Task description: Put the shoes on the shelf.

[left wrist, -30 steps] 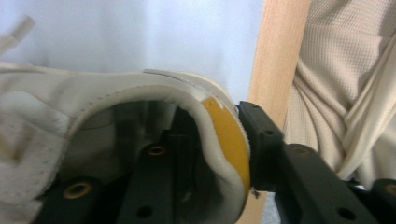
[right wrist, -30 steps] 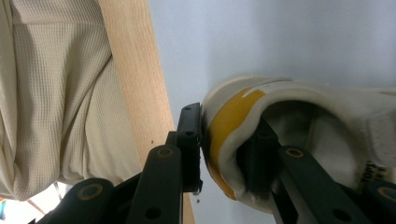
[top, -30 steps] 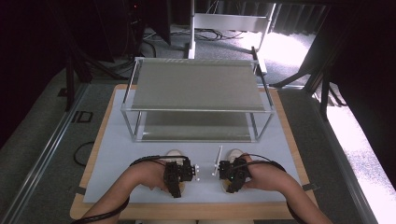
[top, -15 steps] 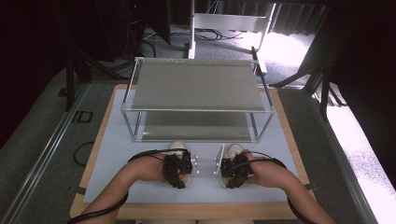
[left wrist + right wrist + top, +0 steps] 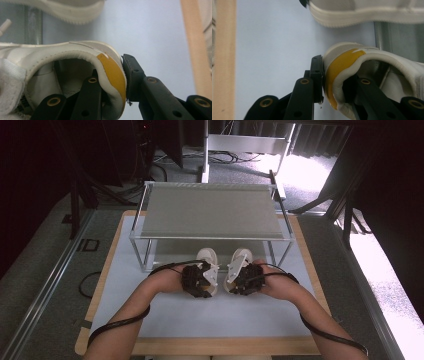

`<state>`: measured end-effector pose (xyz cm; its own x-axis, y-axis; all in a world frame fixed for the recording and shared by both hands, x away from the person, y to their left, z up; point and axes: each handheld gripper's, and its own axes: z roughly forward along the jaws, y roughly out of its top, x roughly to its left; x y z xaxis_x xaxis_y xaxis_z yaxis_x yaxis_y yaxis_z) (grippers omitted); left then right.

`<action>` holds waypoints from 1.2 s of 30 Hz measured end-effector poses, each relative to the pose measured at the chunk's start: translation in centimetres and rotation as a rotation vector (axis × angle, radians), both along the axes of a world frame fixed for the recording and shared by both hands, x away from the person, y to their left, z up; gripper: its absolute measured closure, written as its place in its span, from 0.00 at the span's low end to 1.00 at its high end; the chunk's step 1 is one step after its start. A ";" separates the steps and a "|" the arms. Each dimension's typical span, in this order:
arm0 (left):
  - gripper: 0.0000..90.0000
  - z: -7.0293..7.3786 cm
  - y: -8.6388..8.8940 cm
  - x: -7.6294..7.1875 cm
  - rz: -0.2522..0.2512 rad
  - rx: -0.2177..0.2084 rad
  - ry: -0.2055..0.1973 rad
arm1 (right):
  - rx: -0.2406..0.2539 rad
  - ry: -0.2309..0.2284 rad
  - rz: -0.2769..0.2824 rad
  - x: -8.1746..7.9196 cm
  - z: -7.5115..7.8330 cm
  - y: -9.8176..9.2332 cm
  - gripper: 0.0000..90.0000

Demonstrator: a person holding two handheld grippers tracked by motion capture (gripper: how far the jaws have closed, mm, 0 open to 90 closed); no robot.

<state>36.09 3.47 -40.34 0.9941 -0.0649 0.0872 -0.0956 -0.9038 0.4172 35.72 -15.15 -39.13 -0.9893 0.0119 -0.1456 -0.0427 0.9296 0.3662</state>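
We read no brand or lettering on either shoe. At about 7 o'clock of the metal rack (image 5: pixel 212 215), our left tool (image 5: pixel 209 276) clamps the padded heel collar of the left white shoe (image 5: pixel 75 53), one jaw inside, one against its smooth mustard heel tab. Just beside it, the right tool (image 5: pixel 234 276) grips the right white shoe (image 5: pixel 372 58) likewise, above the pale tabletop (image 5: pixel 200 315).
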 end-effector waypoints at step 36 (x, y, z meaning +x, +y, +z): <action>0.49 0.4 -1.6 3.2 0.414 -0.126 -0.154 | 0.221 -0.140 -0.310 3.6 -0.3 -1.6 0.63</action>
